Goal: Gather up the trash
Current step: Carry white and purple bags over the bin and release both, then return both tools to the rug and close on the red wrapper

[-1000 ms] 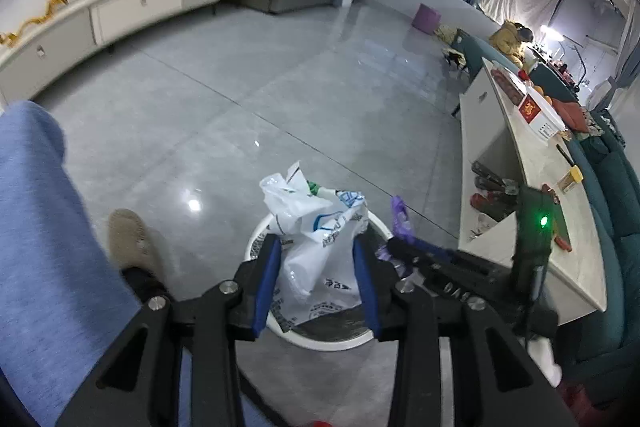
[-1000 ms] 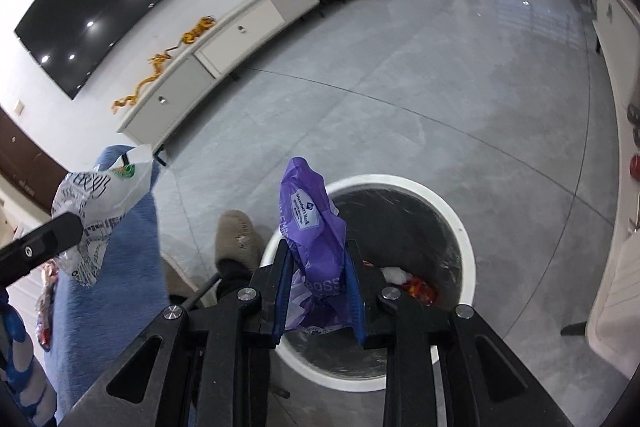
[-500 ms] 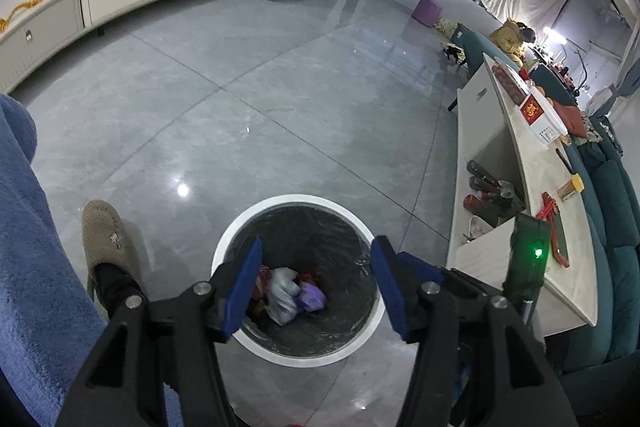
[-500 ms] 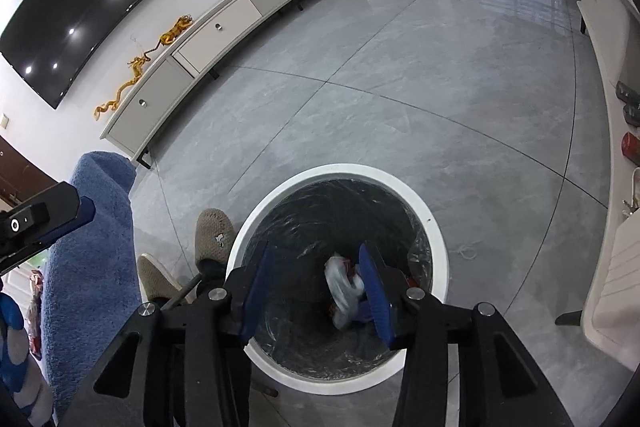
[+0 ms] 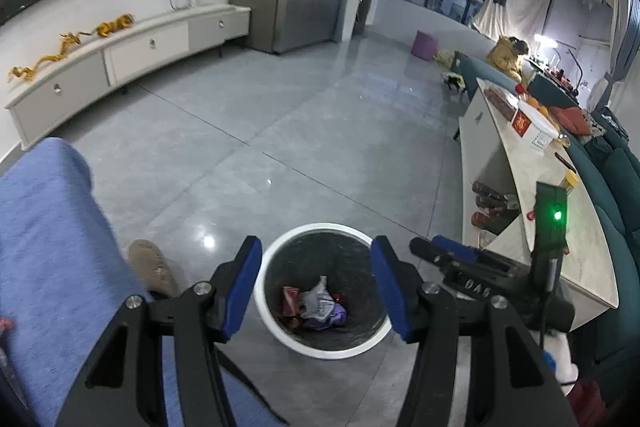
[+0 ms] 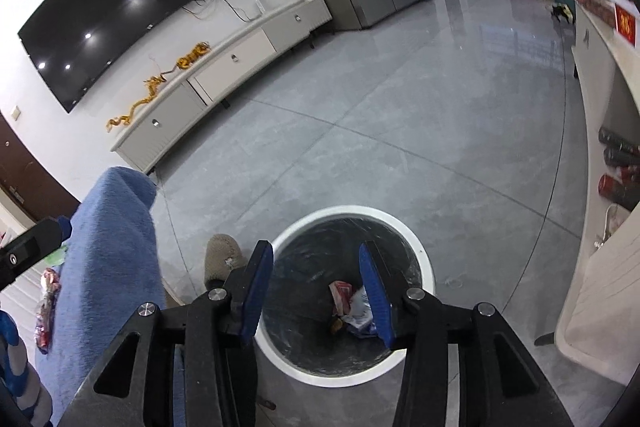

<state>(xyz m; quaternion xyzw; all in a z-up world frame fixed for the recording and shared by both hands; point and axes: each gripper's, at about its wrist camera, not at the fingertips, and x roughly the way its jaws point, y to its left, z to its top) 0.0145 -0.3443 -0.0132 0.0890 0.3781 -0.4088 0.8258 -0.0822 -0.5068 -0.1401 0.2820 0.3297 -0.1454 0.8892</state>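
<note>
In the left wrist view the left gripper (image 5: 316, 285) hangs with jaws apart and empty above the bin (image 5: 326, 347), where the trash (image 5: 320, 307) lies, and in the right wrist view the right gripper (image 6: 316, 291) is likewise spread and empty over the bin (image 6: 426, 267), probably because both loads are dropped.

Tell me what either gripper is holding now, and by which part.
Nothing: left gripper and right gripper are open, empty, above the white round bin.
</note>
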